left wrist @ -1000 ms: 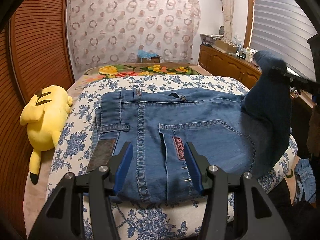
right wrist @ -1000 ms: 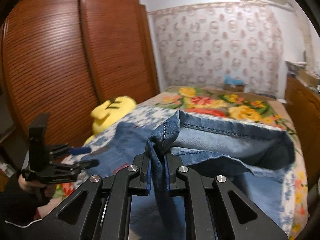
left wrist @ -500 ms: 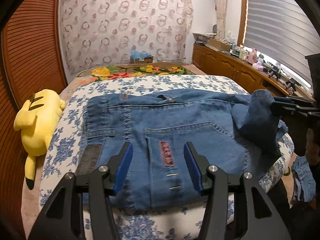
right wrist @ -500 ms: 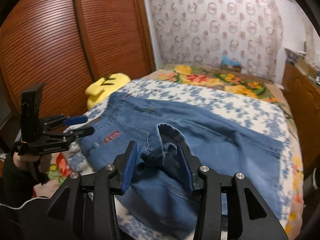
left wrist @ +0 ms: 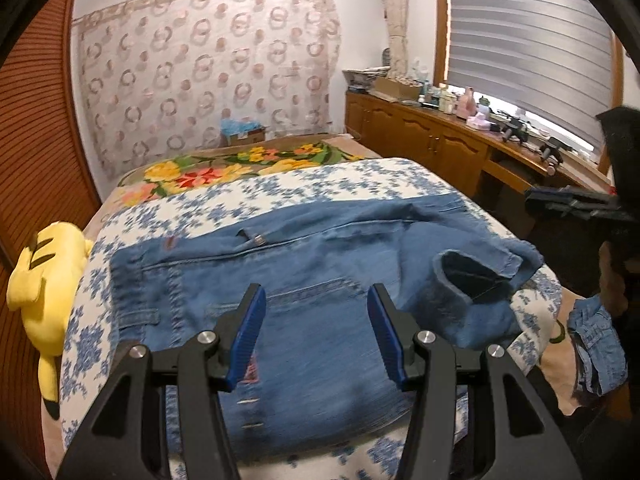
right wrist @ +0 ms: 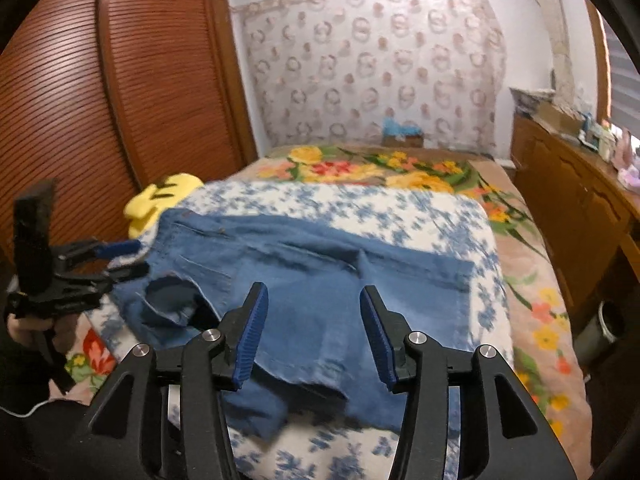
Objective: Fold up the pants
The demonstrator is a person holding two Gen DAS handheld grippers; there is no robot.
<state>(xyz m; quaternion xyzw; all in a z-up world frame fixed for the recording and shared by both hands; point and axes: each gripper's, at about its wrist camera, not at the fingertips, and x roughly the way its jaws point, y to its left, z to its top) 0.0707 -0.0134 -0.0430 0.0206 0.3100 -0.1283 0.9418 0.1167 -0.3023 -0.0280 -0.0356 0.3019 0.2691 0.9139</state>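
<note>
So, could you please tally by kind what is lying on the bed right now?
Blue denim jeans: 1
Yellow plush toy: 1
Blue-and-white floral quilt: 1
Multicoloured flowered blanket: 1
Total: 4

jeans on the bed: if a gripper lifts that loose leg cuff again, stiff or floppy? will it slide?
Probably floppy: the cuff lies slumped, its opening gaping, on the jeans. Likely heavy-ish for cloth: thick seams, denim. Sliding seems unlikely on the quilt; a pull would more likely bunch it. The right gripper is opening, with nothing between its jaws.

No legible text or labels anywhere
</note>
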